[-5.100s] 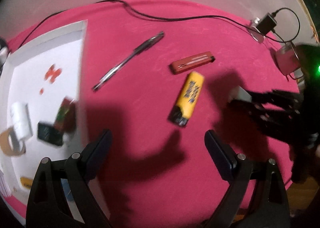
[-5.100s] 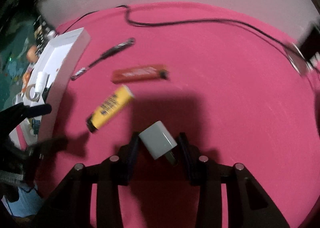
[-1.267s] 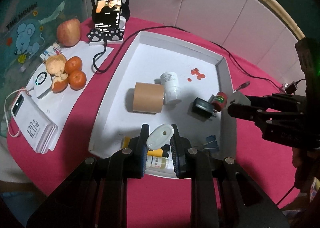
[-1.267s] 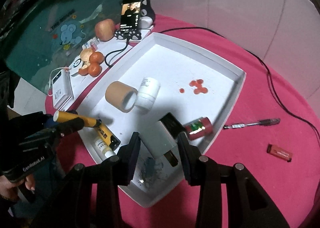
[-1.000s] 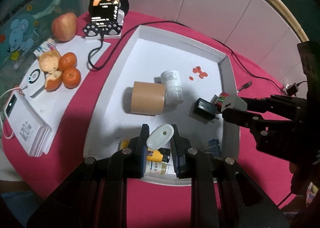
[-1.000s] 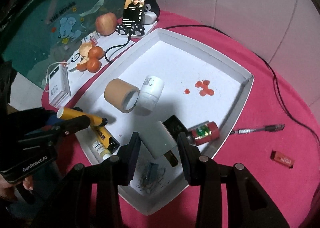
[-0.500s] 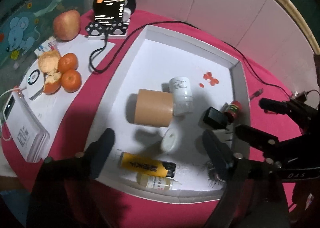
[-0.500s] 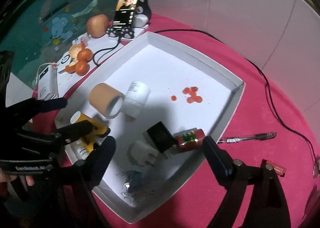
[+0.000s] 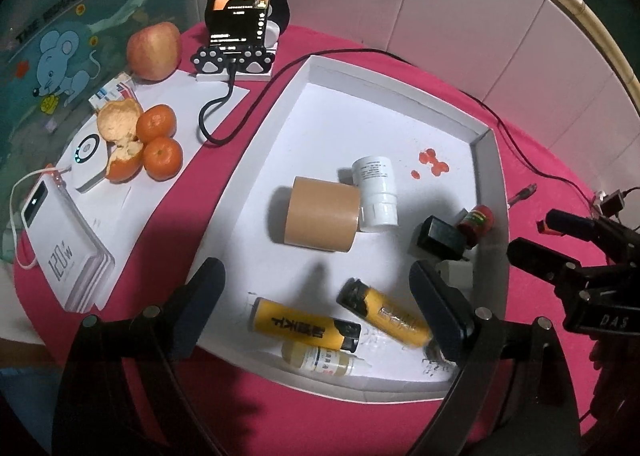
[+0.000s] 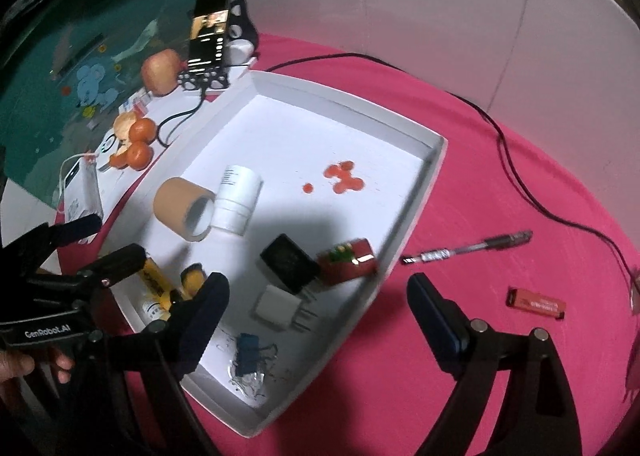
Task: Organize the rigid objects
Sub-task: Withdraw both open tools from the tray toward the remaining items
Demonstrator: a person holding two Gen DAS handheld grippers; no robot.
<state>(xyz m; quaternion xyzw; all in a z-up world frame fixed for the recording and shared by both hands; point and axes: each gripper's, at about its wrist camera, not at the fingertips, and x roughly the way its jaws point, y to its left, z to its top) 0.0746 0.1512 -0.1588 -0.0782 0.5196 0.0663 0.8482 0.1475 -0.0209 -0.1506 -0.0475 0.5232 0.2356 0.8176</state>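
A white tray (image 9: pixel 486 176) (image 10: pixel 352 106) lies on the pink cloth. My left gripper (image 9: pixel 320 304) hangs open above its near end, with nothing between the fingers. Under it lie two yellow lighters (image 9: pixel 384 316) (image 9: pixel 304 324) and a small dropper bottle (image 9: pixel 320 360). My right gripper (image 10: pixel 318 316) is open over the tray's right rim; a white charger (image 10: pixel 276 310) lies loose below it, next to a black charger (image 10: pixel 288 262) and a red can (image 10: pixel 348 258). A pen (image 10: pixel 468 250) and a red lighter (image 10: pixel 536 302) lie on the cloth outside the tray.
A brown tape roll (image 9: pixel 320 218), a white bottle (image 9: pixel 376 192) and a blue binder clip (image 10: pixel 248 352) also lie in the tray. Left of it are a phone on a stand (image 9: pixel 240 4), an apple (image 9: pixel 152 50), oranges (image 9: pixel 160 140) and a power bank (image 9: pixel 60 248). A black cable (image 10: pixel 516 172) crosses the cloth.
Both grippers have opened. The yellow lighter fell from the left one into the tray beside the other lighter. The white charger dropped from the right one next to the black charger.
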